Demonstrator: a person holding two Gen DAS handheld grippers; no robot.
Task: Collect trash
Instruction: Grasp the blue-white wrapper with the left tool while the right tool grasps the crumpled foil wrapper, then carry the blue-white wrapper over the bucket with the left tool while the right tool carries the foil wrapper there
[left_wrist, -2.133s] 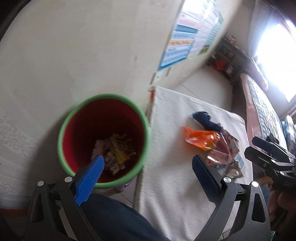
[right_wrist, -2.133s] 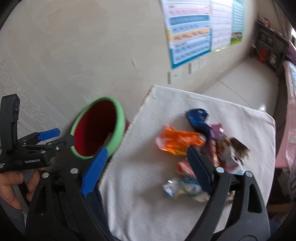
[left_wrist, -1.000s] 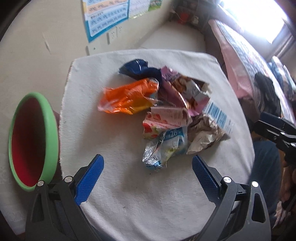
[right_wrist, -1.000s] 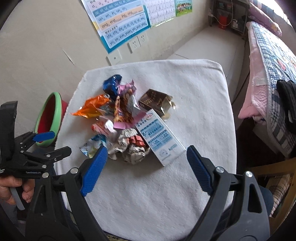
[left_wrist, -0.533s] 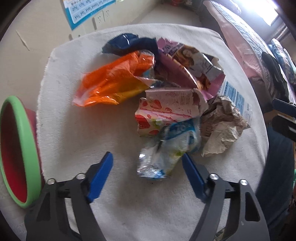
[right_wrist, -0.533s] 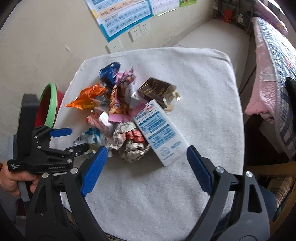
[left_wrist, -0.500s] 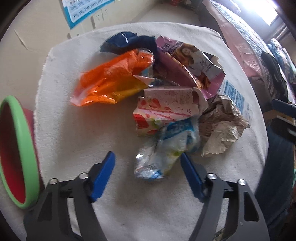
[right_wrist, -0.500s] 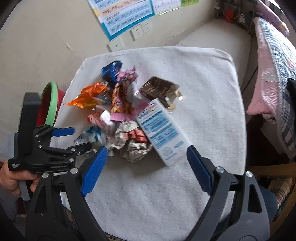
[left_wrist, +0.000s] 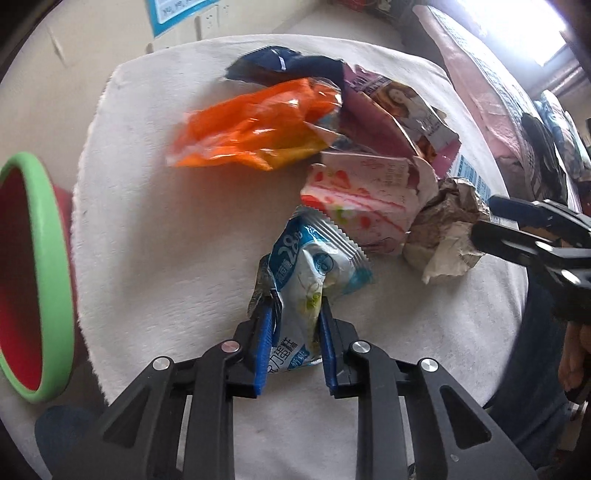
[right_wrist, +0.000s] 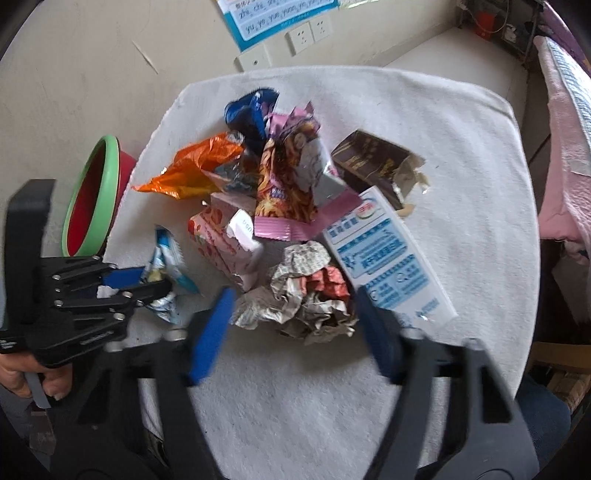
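The left gripper (left_wrist: 295, 314) points down at the white surface (left_wrist: 166, 258). Its jaws have just been closing, and now they are nearly together and pinch the blue and white wrapper (left_wrist: 310, 273) by its near end. The rest of that wrapper lies on the surface.

The right gripper (right_wrist: 291, 314) hangs over the crumpled paper ball (right_wrist: 306, 291). Its jaws have also just been closing. They are about half open, with the ball between them, one blue pad on each side. The picture is blurry there, so I cannot tell if the pads touch the ball.

The rest of the trash lies in a heap in the middle of the surface. The orange bag (left_wrist: 251, 125) is on the left side of the heap, with a dark blue wrapper (left_wrist: 284, 66) behind it. A pink strawberry carton (left_wrist: 362, 206) lies just past the blue and white wrapper. A white and blue milk carton (right_wrist: 384, 258) lies flat to the right of the paper ball, touching it. A brown box (right_wrist: 373, 162) lies behind the milk carton.

The red bin (left_wrist: 33, 273) with a green rim stands off the left edge of the surface.
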